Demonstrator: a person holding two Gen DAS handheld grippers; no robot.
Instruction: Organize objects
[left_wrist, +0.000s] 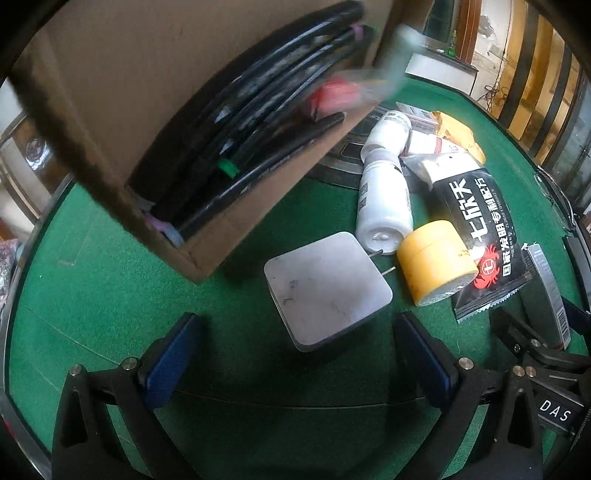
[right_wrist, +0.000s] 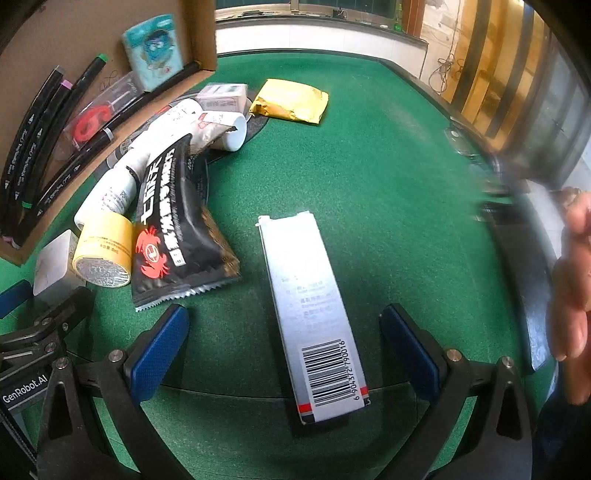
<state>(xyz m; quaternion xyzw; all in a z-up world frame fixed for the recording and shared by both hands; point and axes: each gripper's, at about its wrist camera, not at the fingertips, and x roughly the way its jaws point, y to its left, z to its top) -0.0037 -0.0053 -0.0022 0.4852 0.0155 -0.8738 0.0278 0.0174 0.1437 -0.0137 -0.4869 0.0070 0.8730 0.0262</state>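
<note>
Between the spread blue pads of the right gripper (right_wrist: 284, 345) lies a long silver carton (right_wrist: 312, 314) with a barcode at its near end, flat on the green felt table (right_wrist: 388, 166); neither pad touches it. On the other side, the left gripper (left_wrist: 295, 356) is likewise wide and holds nothing, with a white square charger (left_wrist: 327, 288) just ahead of its fingers, its 2 prongs pointing away. Just beyond the charger stand the obstacles: a yellow jar (left_wrist: 436, 262) on its side, touching a black sachet (left_wrist: 480, 236) printed with a red crab, and 2 white bottles (left_wrist: 384, 199) lying end to end. Farther back are a small grey box (right_wrist: 221, 98) and a yellow padded packet (right_wrist: 290, 101). To the left rises an open cardboard box (left_wrist: 110, 92), holding black marker pens (right_wrist: 33, 147), a red item in clear packaging (right_wrist: 92, 122) and a teal packet (right_wrist: 155, 50). A blurred hand (right_wrist: 574, 273) shows at the right wrist view's edge.
</note>
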